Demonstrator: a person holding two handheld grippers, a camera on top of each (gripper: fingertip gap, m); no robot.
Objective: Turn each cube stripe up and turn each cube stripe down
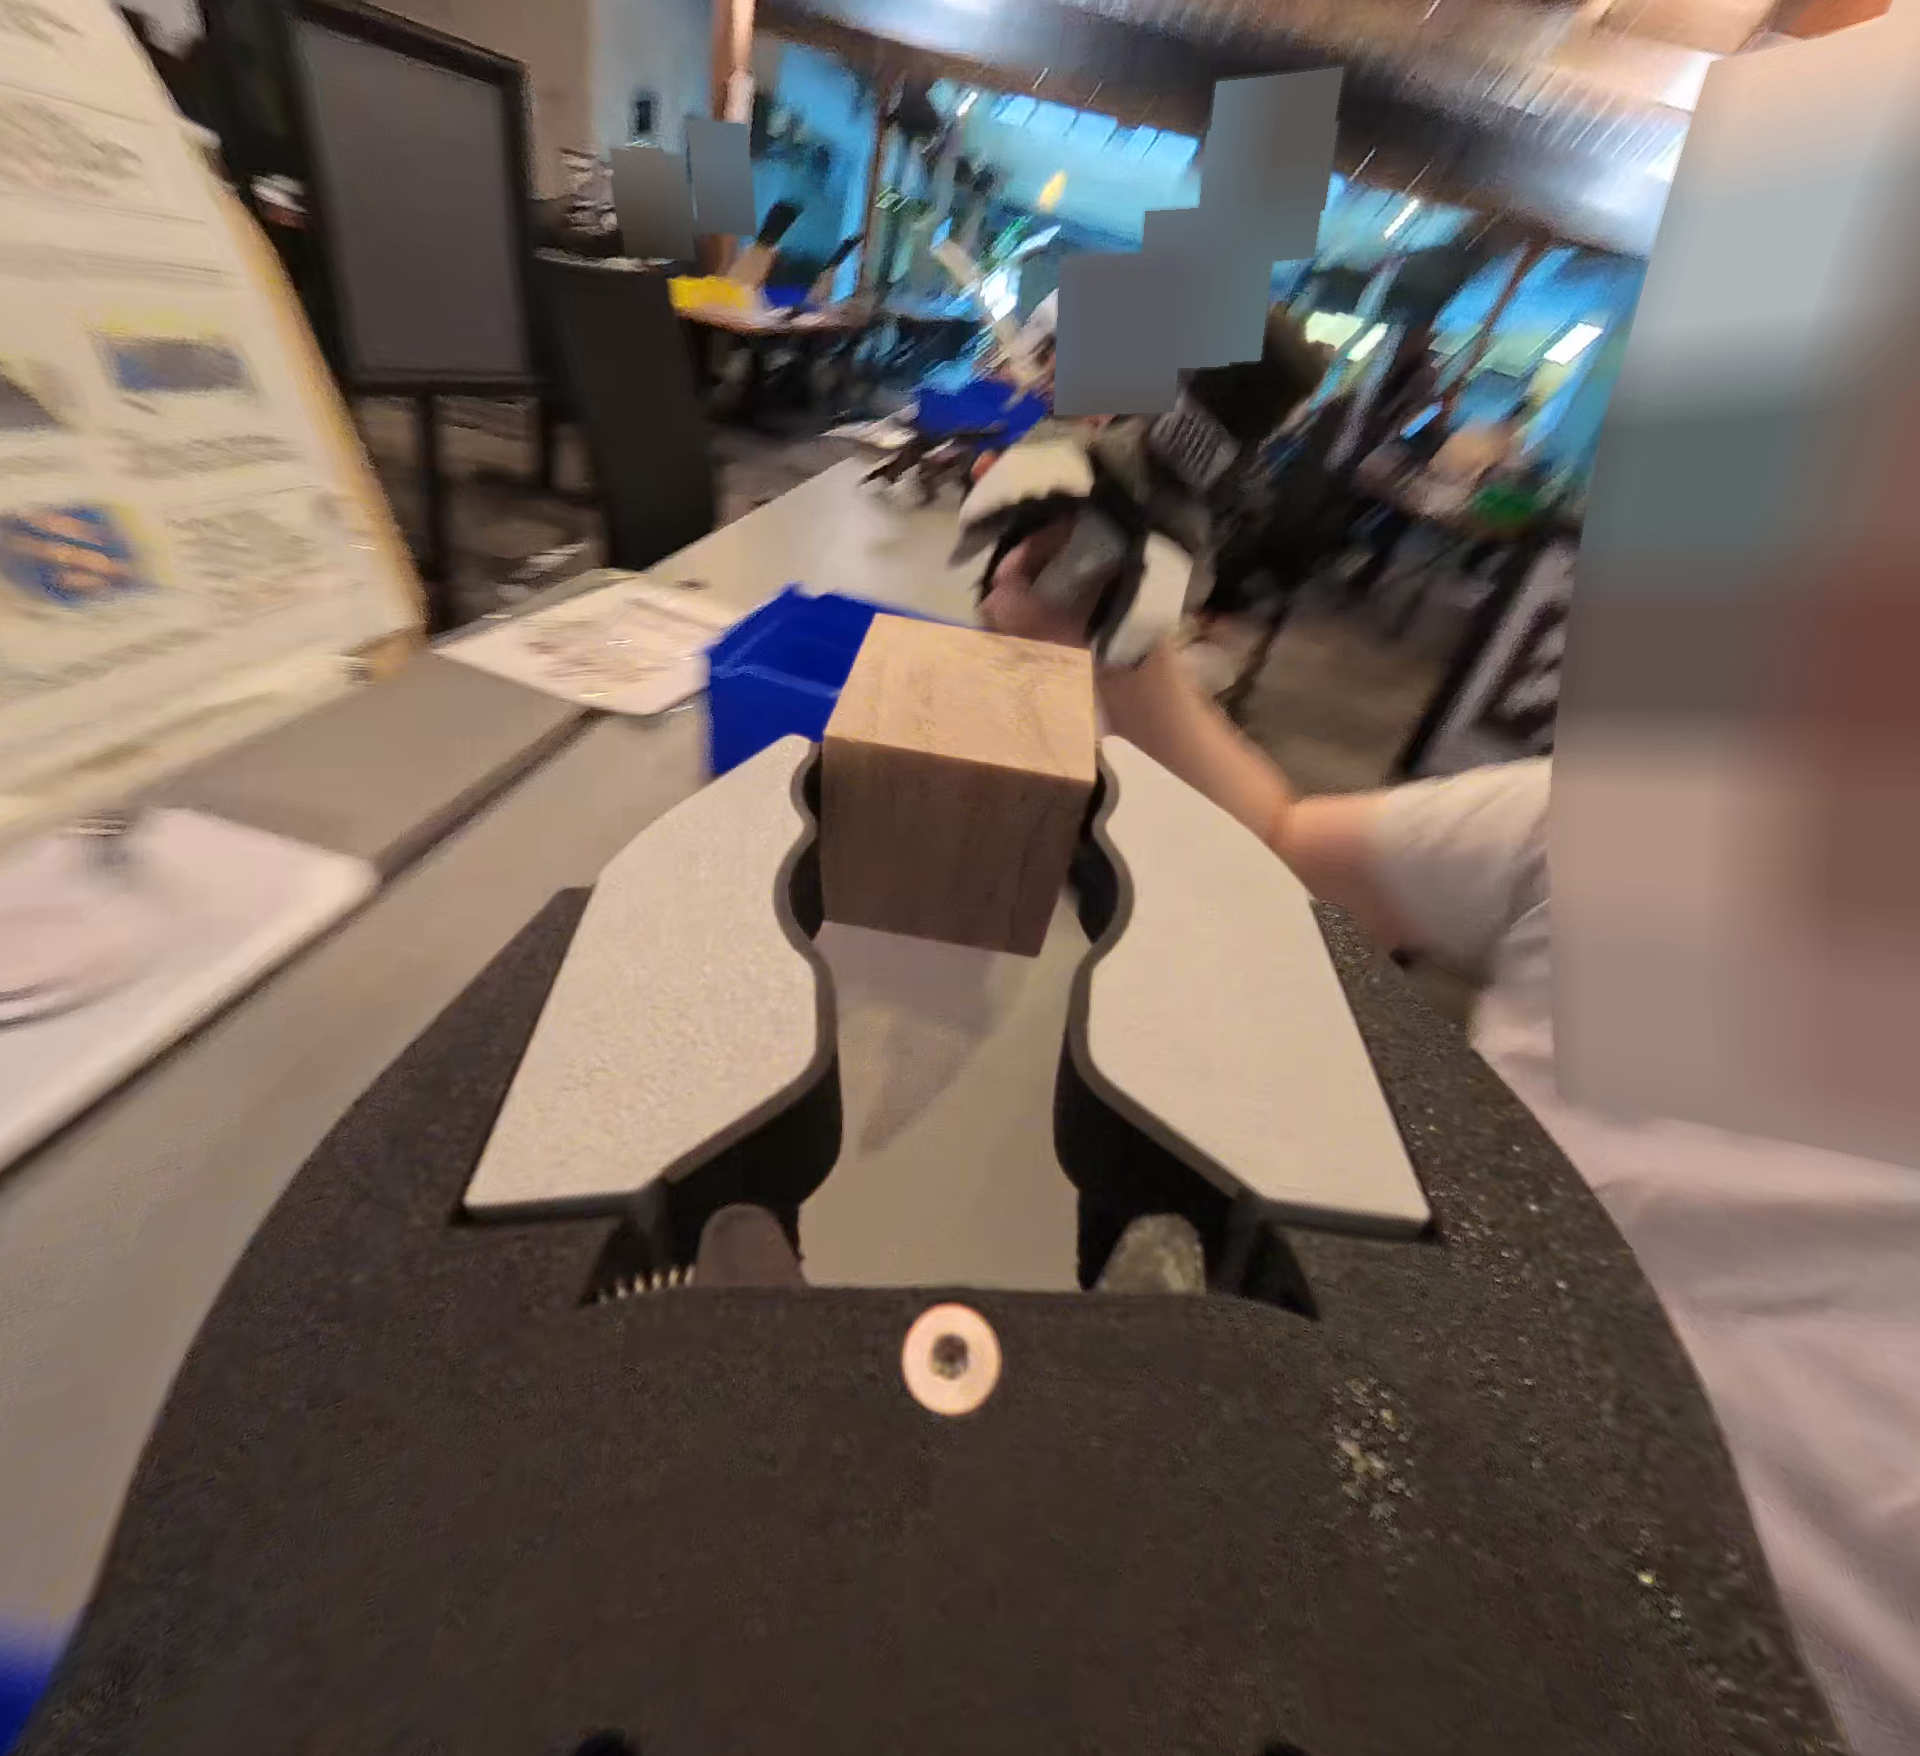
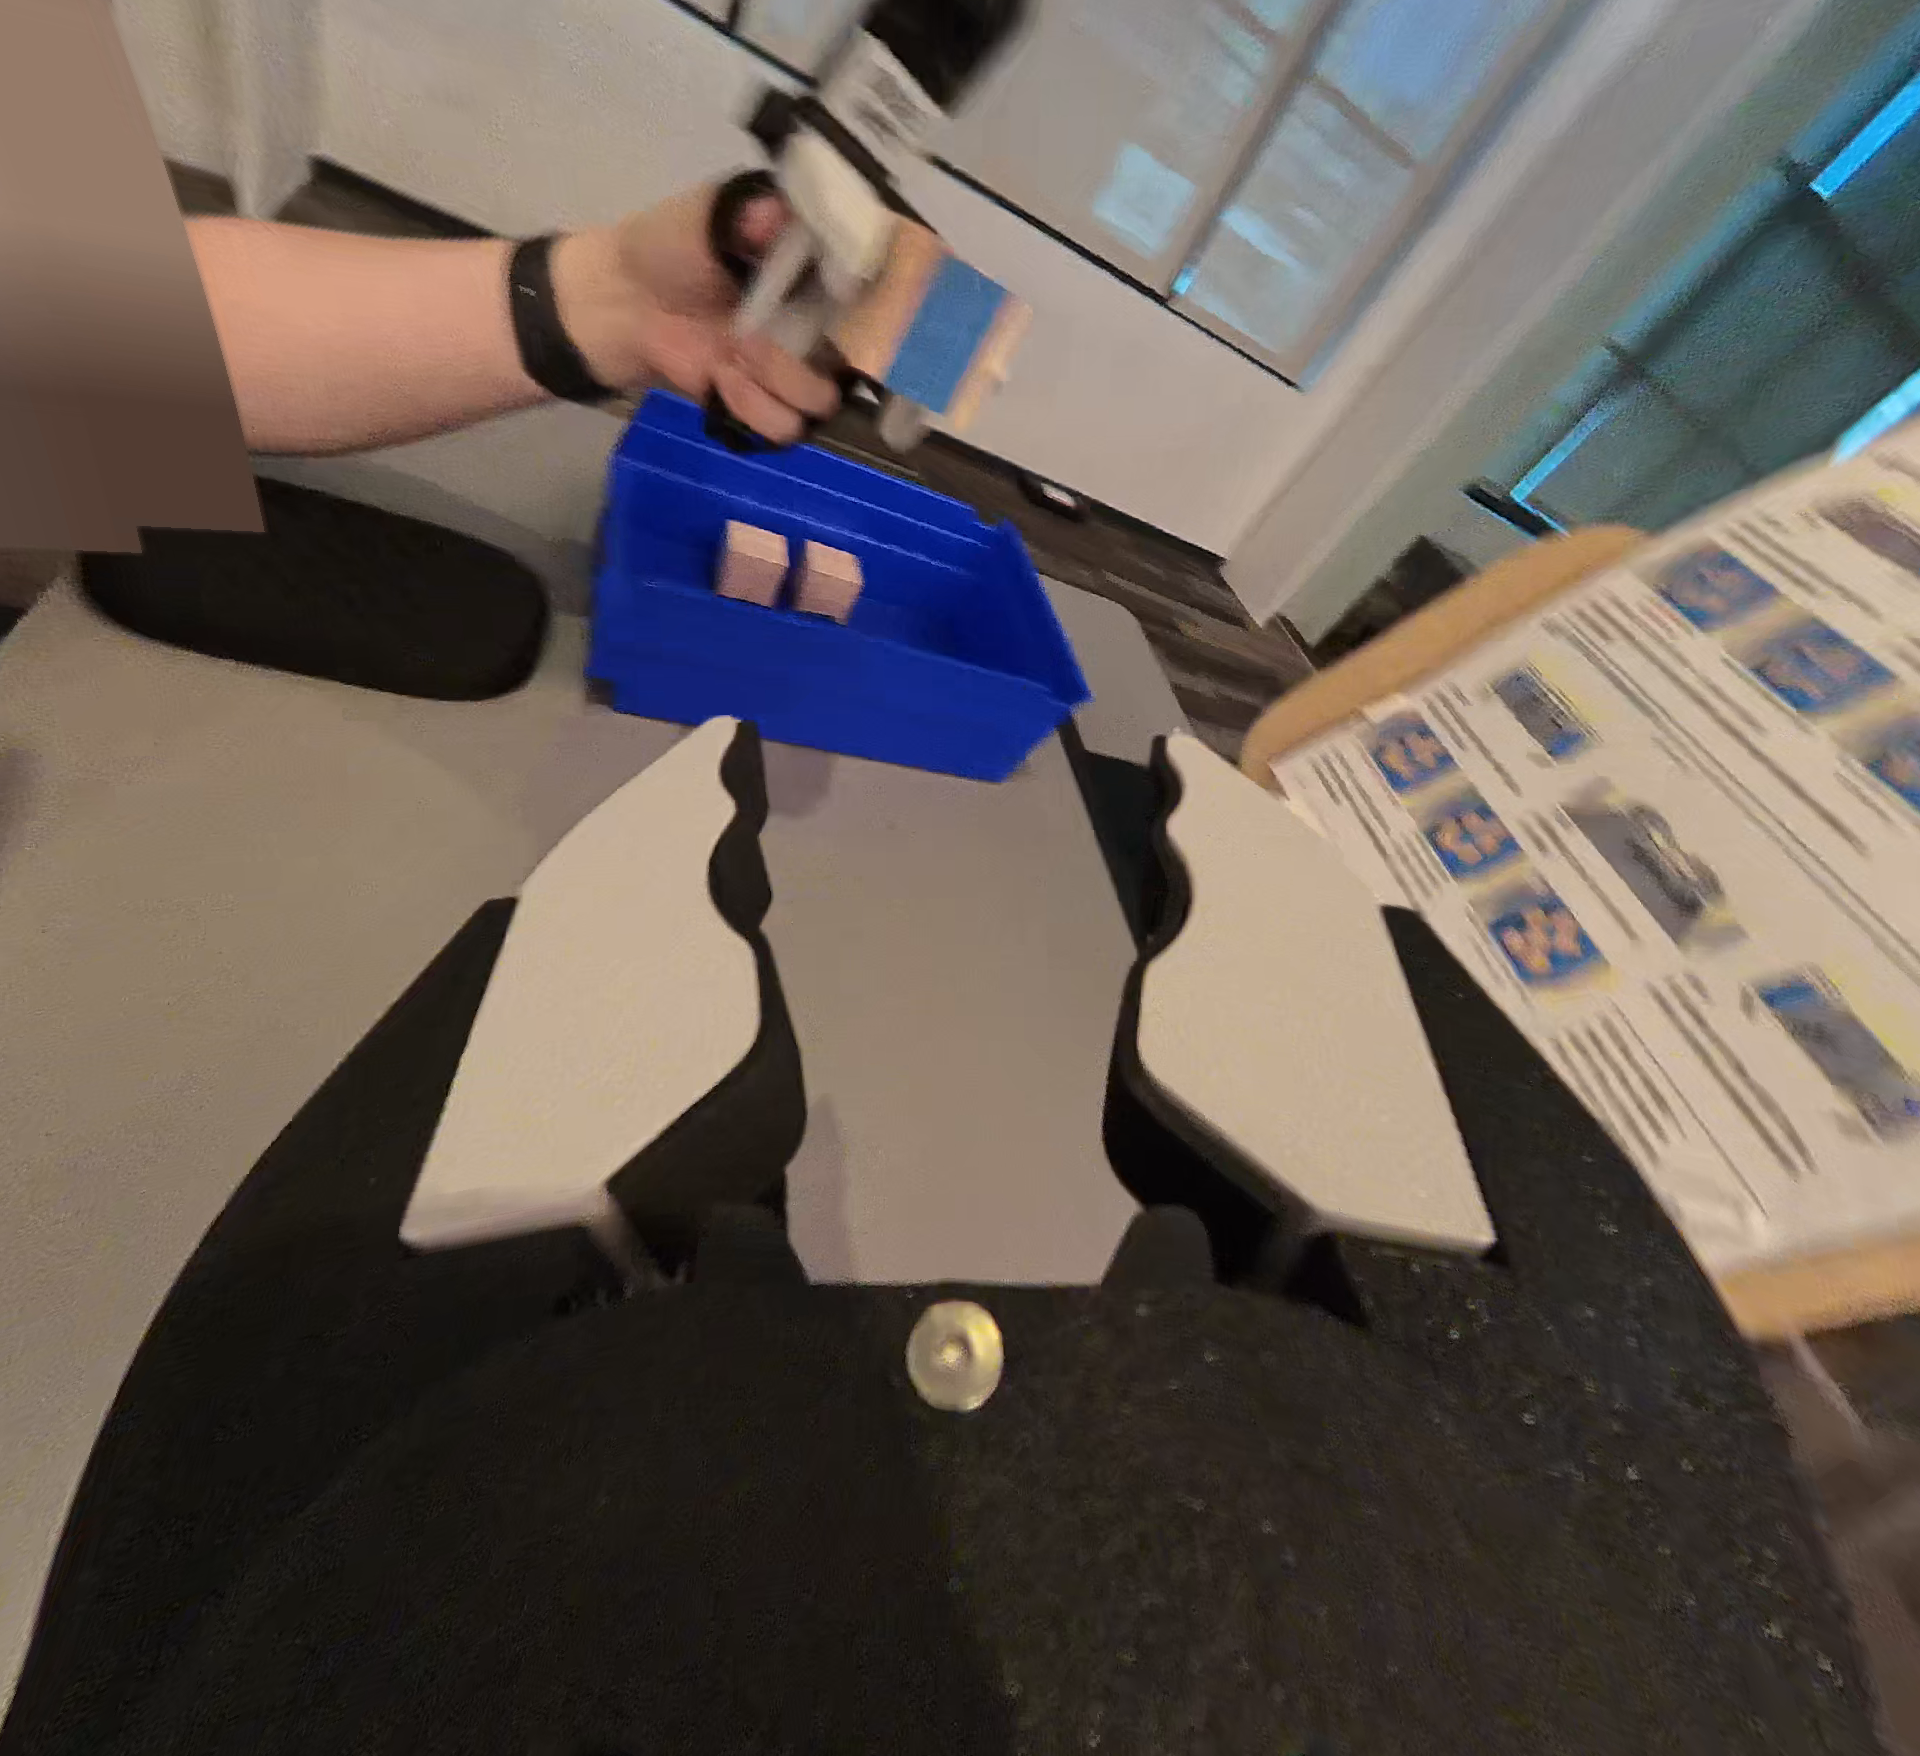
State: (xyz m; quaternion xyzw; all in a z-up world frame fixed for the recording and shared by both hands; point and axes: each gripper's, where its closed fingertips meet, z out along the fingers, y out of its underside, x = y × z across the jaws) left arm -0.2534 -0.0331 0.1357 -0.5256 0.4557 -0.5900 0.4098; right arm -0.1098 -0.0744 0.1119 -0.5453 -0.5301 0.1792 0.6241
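While the left gripper [image 1: 956, 797] is clamped on a wooden cube [image 1: 956, 802], held clear above the grey worktop [image 1: 312, 1031], the right gripper [image 2: 951, 771] hangs spread apart with nothing between its fingers. Seen from the left wrist, the cube shows only plain wood on its near and top faces. The right wrist view alone shows that same cube [image 2: 951, 324] from its far side, carrying a blue stripe and raised above the far rim of the blue bin [image 2: 831, 678]. Just beyond the right gripper's tips, the bin sits on the worktop [image 2: 208, 875] with two more wooden cubes [image 2: 792, 576] side by side in one of its compartments; the left wrist view catches only a corner of the bin [image 1: 779, 683] behind the held cube. Papers [image 1: 613, 641] lie toward the worktop's far left edge in the left wrist view. A tilted poster board [image 2: 1621, 875] stands at the right edge in the right wrist view.
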